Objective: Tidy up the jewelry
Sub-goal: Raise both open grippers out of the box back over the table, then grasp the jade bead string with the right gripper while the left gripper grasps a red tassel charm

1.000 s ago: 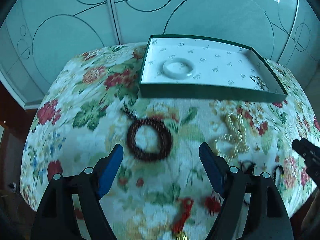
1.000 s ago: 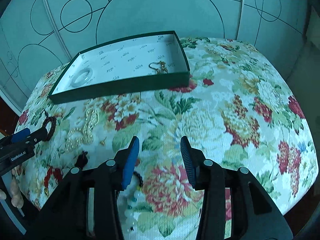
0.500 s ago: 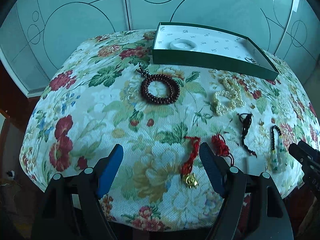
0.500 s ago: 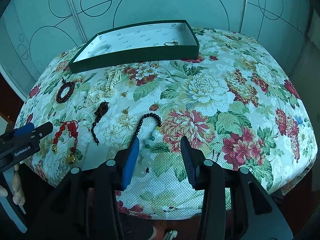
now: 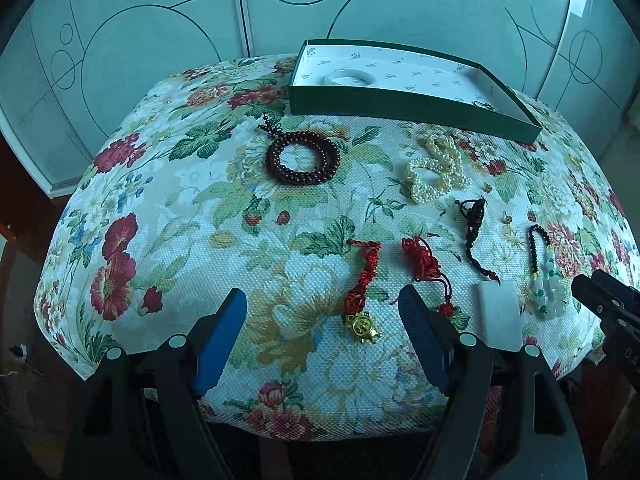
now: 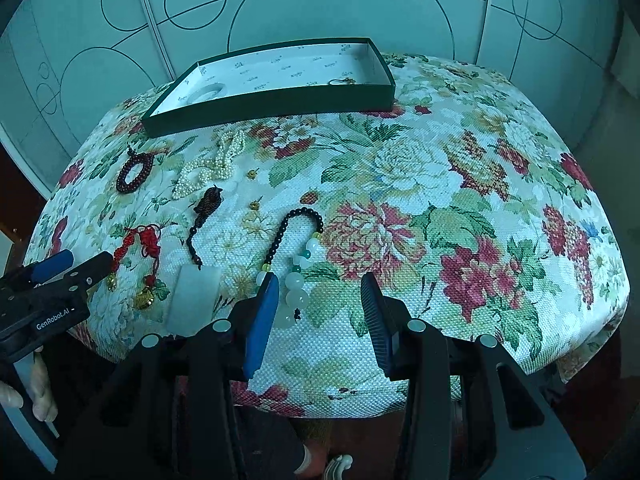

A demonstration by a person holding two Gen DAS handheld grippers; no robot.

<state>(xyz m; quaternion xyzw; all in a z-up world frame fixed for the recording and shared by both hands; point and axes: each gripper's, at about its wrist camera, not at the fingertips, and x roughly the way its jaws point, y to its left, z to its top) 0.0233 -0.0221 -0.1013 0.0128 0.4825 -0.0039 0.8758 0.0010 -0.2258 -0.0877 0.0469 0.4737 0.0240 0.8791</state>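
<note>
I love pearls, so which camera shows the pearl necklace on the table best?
The left wrist view: the pearl necklace lies nearer and larger, individual beads visible. The right wrist view shows it smaller, off to the left.

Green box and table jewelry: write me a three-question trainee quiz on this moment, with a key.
1. True or false: the green box holds a white bangle.
2. Which piece lies nearest the right claw? A. dark red bead bracelet B. pearl strand C. black and jade bead string
3. Fill in: neither claw holds anything; the left claw hovers over the red cord with the ____ charm.

Key: 1 true; 2 C; 3 gold.
</note>
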